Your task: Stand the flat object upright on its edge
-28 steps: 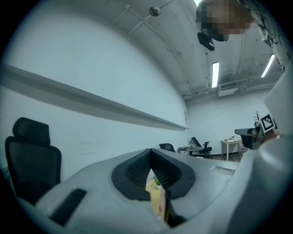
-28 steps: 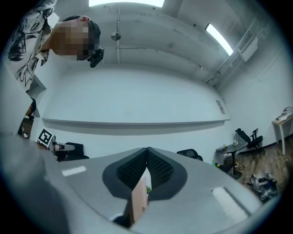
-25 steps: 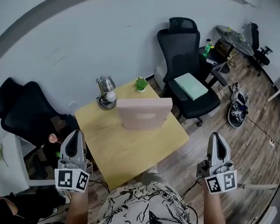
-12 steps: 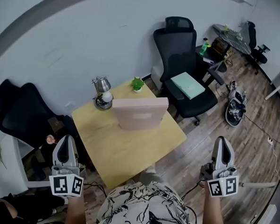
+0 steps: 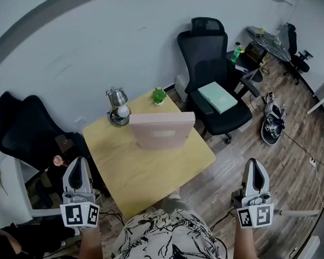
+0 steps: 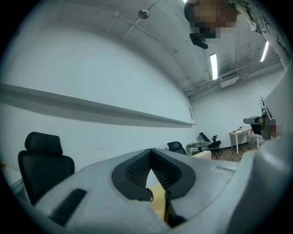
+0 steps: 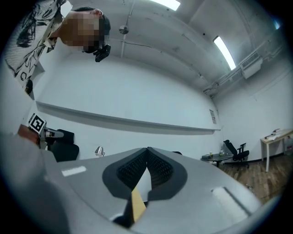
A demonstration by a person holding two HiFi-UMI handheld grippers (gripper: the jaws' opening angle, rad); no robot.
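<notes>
On the worktop [image 5: 143, 174], near its far side, the pink flat board [image 5: 162, 130] is seen standing upright on its long edge, touched by nothing. The left tongs [image 5: 79, 162] and right tongs [image 5: 255, 163] are held shut and empty, well apart from it. The task is judged complete, with nothing left.

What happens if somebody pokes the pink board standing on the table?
It would probably tip over, because the pink board stands on one narrow edge on the table. It looks stiff, since it holds itself straight. It may be fairly light, being flat.
</notes>
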